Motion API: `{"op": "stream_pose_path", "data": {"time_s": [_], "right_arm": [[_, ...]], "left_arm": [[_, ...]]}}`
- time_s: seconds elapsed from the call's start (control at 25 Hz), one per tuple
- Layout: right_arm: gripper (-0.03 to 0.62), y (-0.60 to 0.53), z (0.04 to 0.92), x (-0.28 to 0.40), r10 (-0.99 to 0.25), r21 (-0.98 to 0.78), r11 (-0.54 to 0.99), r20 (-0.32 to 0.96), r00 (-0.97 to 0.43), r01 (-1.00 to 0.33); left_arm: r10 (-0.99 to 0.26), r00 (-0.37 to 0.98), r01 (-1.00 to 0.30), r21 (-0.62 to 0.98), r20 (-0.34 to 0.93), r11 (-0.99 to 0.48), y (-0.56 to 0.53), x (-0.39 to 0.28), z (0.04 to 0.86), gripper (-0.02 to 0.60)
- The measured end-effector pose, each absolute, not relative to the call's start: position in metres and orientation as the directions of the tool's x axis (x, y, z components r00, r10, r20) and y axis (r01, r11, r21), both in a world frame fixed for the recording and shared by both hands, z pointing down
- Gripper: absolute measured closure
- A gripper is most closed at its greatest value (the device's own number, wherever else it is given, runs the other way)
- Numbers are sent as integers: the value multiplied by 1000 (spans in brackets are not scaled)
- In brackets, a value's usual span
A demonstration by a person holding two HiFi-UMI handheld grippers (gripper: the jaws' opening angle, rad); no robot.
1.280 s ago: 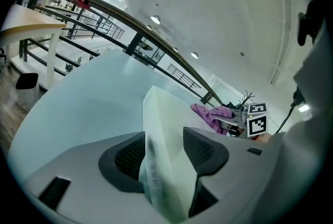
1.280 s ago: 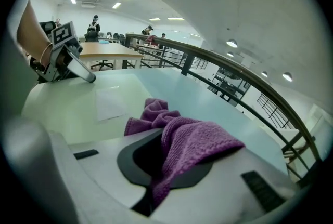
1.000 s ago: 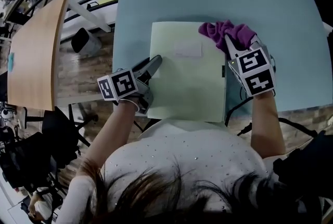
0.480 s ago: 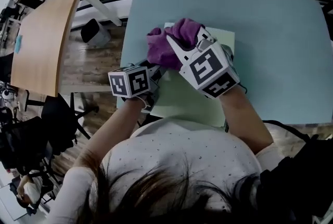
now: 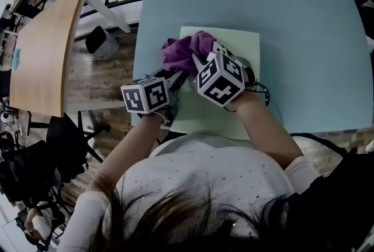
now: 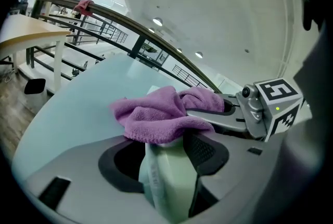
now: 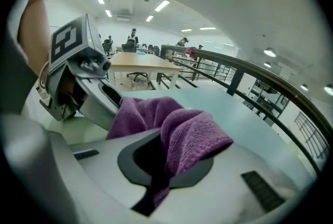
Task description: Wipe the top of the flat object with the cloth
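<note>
your left gripper (image 5: pixel 175 78) is clenched on the 9 o'clock edge of the pale green flat sheet (image 5: pixel 229 53). its own view shows that pale edge pinched between the two jaws, pinning the sheet to the light blue table (image 5: pixel 304 40). your right gripper (image 5: pixel 202 59) is clamped on the purple terry cloth (image 5: pixel 183 51), with a fold of it caught between the jaws and the rest bunched out in front.

the cloth is pressed onto the sheet's top at about 10 o'clock, near the far left corner. it sits just beyond the tips of your left gripper and close enough to drape over them in the left gripper view.

the wipe looks to be under way rather than finished. the cloth is down on the surface and the sheet is held. the sheet shows no streak or mark, so you cannot tell which parts are already wiped. the stretch from 12 round to 3 o'clock lies bare. the near half, towards 6 o'clock, is mostly hidden under your right gripper and forearm. judging from the cloth's place at one corner, those areas may still need a pass.
</note>
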State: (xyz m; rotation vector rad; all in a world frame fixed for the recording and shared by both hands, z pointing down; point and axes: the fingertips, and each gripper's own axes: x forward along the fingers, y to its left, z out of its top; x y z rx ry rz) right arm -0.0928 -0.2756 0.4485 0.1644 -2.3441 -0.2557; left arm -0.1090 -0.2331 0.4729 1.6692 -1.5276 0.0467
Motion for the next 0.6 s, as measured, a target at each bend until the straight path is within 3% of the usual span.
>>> {"op": "stream_pose_path", "data": {"time_s": [0.6], "right_arm": [[588,-316,453,19,-422,296,905,716,-556,-306]], "left_arm": [[-796,254,-863,500,550,70,-226,-110,473,357]]}}
